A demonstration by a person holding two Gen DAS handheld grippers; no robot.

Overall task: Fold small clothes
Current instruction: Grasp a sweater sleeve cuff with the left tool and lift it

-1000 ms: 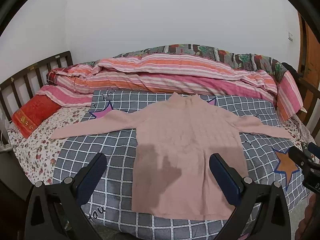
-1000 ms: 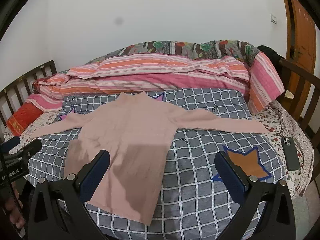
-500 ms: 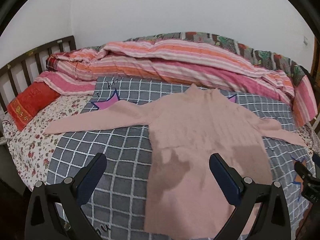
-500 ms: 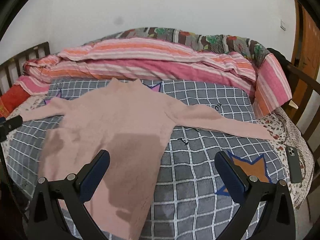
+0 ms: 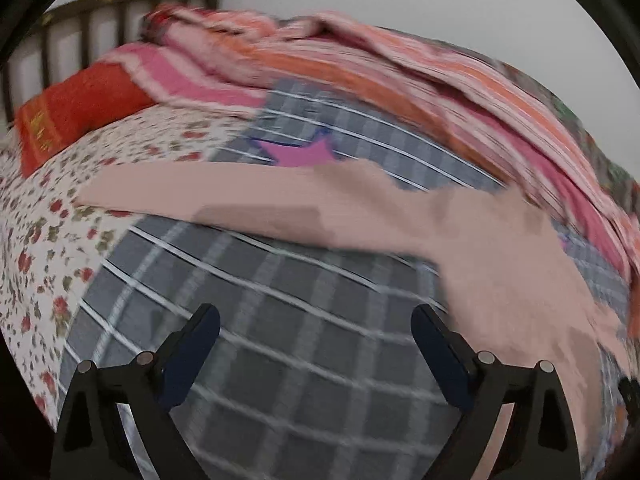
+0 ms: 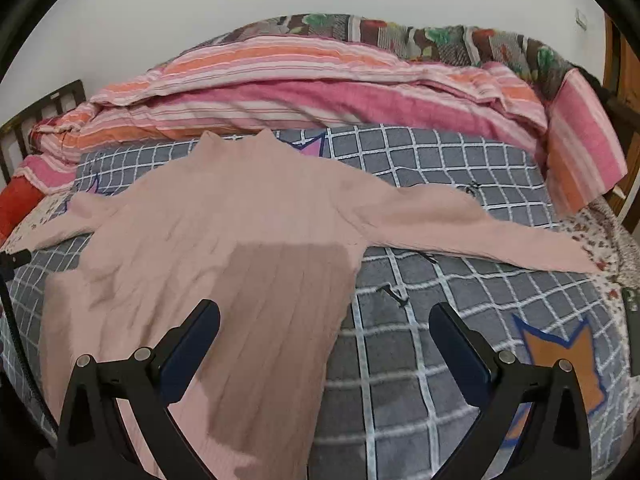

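A home bedroom: a bed (image 6: pixel 460 184) with a checked grey cover, striped quilt (image 6: pixel 304 92) bunched along the white wall, wooden headboard (image 5: pixel 104 12).

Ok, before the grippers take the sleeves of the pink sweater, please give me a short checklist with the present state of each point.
1. Left gripper open and holding nothing: ok.
2. Right gripper open and holding nothing: ok.
3. Sweater lies flat on the blanket, both sleeves spread out: ok.
4. Left sleeve in view ahead of the left gripper, nothing lying on it: ok, though this view is blurred.
5. Right sleeve free, nothing lying on it: ok.
6. Phone at the bed edge, apart from the right cuff: ok, but close to it.
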